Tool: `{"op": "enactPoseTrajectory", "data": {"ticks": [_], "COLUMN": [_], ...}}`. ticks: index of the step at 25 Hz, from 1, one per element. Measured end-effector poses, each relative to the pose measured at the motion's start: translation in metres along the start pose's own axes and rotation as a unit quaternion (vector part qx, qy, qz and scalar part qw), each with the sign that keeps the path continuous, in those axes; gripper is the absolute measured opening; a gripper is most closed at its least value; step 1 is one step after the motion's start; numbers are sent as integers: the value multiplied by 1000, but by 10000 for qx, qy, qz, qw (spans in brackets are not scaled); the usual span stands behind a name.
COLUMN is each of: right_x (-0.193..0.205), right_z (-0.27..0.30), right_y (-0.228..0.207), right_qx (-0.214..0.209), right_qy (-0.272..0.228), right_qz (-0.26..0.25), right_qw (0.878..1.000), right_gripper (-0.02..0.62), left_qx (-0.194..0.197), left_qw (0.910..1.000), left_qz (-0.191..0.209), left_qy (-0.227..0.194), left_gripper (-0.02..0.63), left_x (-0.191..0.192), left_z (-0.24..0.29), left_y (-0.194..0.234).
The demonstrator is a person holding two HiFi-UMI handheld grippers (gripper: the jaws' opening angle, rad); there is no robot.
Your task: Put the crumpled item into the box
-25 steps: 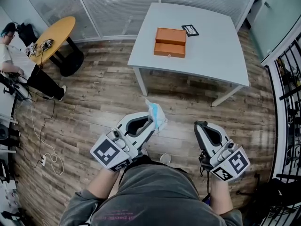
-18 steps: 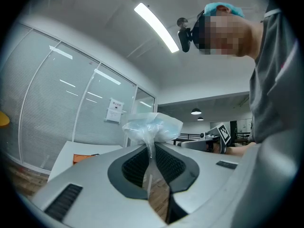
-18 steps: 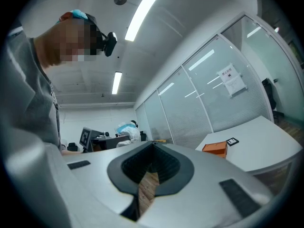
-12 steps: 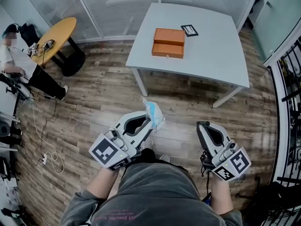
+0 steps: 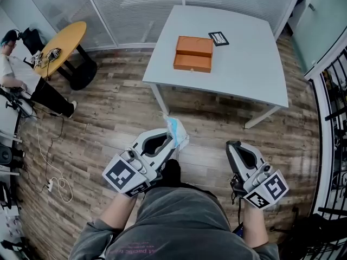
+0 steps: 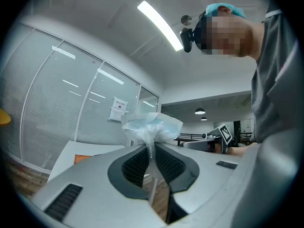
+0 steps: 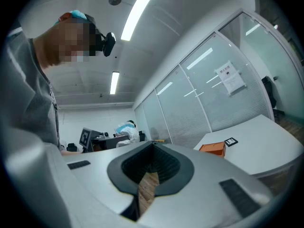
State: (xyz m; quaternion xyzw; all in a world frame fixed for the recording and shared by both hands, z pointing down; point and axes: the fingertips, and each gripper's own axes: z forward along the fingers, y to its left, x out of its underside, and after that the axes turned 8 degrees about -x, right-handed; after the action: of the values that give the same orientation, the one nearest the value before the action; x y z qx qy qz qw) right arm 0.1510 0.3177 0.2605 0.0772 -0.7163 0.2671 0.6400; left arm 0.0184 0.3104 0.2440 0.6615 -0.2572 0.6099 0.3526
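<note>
white table (image 5: 244, 64) | small black item (image 5: 218, 38) on it | round yellow table (image 5: 64, 40) | seated person (image 5: 6, 66) at left

crumpled item (image 5: 177, 129): thin translucent plastic film, pale blue-white, crinkled, slight gloss. left claw (image 5: 173, 141) and right claw (image 5: 233, 145): smooth matt light-grey plastic shells, black ribbed rubbery-looking pads. box (image 5: 193, 53): orange, matt, smooth, material unclear. bench (image 5: 244, 64): smooth matt pale-grey top. floor (image 5: 108, 129): wood-look planks, visible grain, low sheen. far-left round table (image 5: 65, 37): smooth yellow top. near shirt (image 5: 179, 221): grey matt cloth
</note>
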Motion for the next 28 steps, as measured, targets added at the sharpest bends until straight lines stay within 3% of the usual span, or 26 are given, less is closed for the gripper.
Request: {"op": "enactPoseTrajectory", "data": {"ticks": [7,28], "right_x": [6,-5], "right_z": [33,220], "right_y": [-34,-158], "right_qx": [61,381], "right_qy": [86,419], "right_qz": [50,298], "right_qw": [9999,9979], "right_gripper": [5,5], "left_qx": [14,461], "left_qw": [9999,9980], "left_qz": [-144,-348], "left_qy": [61,238], "left_gripper": [52,52], "left_x": [14,3], "left_z": [25,133], "left_y": [40,239]}}
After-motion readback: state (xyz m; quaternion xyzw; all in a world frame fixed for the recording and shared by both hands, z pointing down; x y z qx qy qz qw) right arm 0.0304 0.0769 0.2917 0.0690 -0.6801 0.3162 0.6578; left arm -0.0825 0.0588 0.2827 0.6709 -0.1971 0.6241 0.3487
